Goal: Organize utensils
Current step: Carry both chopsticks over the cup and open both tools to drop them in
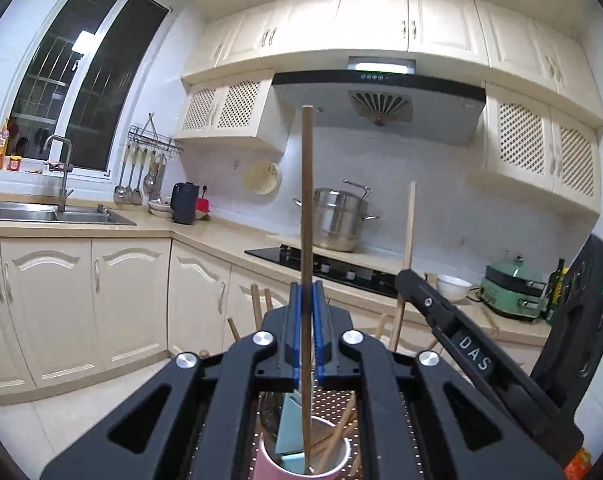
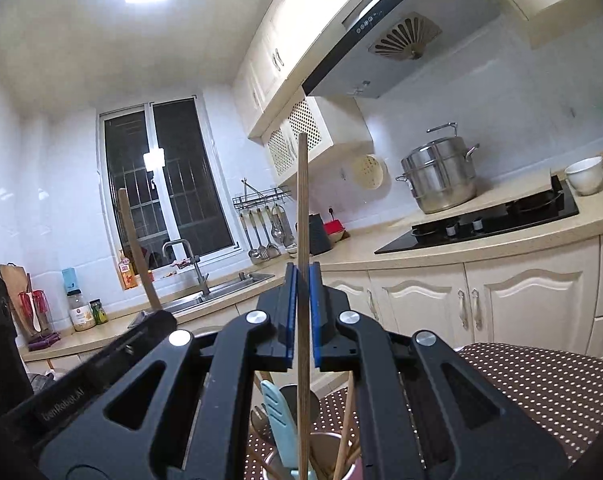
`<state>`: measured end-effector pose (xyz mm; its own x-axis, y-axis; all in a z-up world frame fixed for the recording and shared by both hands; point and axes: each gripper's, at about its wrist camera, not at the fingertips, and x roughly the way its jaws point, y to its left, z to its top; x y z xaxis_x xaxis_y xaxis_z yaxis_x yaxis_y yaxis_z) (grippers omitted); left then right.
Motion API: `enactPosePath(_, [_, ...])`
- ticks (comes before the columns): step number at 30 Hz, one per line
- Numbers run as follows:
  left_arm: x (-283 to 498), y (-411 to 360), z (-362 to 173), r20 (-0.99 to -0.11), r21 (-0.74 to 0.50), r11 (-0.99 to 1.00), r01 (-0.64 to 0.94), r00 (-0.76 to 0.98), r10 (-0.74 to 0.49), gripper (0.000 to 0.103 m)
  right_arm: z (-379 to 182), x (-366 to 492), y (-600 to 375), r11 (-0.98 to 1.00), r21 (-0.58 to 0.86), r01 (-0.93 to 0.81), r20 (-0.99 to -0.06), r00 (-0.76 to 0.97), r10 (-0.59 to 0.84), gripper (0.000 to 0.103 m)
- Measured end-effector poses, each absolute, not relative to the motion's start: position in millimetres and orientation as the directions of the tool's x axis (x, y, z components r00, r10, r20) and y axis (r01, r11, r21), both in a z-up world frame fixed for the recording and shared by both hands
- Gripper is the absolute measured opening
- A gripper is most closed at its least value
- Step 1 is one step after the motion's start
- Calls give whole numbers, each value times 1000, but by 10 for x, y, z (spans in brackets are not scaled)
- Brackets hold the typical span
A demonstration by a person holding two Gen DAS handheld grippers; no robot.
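Observation:
My left gripper (image 1: 308,292) is shut on a dark brown chopstick (image 1: 307,200) that stands upright, its lower end down in a pink cup (image 1: 267,466). The cup holds light-blue utensils (image 1: 291,432) and several wooden chopsticks. To the right, my right gripper (image 1: 404,277) holds a paler chopstick (image 1: 410,224). In the right wrist view, my right gripper (image 2: 302,270) is shut on that pale chopstick (image 2: 302,200), upright over the cup (image 2: 329,437), beside a light-blue handle (image 2: 277,412). At the left, the left gripper (image 2: 154,315) carries the darker chopstick (image 2: 135,248).
The cup stands on a brown dotted cloth (image 2: 541,380). Behind runs an L-shaped counter with a sink (image 1: 57,214), a black kettle (image 1: 184,208), a hob (image 1: 341,270) with a steel pot (image 1: 337,220), a white bowl (image 1: 453,286) and a green cooker (image 1: 515,290).

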<state>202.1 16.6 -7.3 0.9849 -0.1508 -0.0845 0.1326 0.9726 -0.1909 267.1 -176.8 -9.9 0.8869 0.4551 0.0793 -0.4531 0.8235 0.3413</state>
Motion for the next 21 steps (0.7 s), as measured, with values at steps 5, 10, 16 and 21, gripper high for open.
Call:
enactPosePath(5, [2155,138,-212,-127,-186,973,135,979,-160,5,-186,2739,-1722,831,330,-448,91,891,445,7])
enactPosePath(10, [2211,119,-386,-188,-176,977,123,970,-156,5,-196,2745,-1656,838,308,-450,106,892,440,7])
enactPosePath(16, [2158,107,-506,-229,-161,979,127,960,-162,17,-306,2685,-1555,847,270,-458,73,887,456,7])
enactPosePath(21, [2042,193,-528,-229,-182,976,118,960,-159,37,-323,2556,-1595,854,260,-451,52,889,454,7])
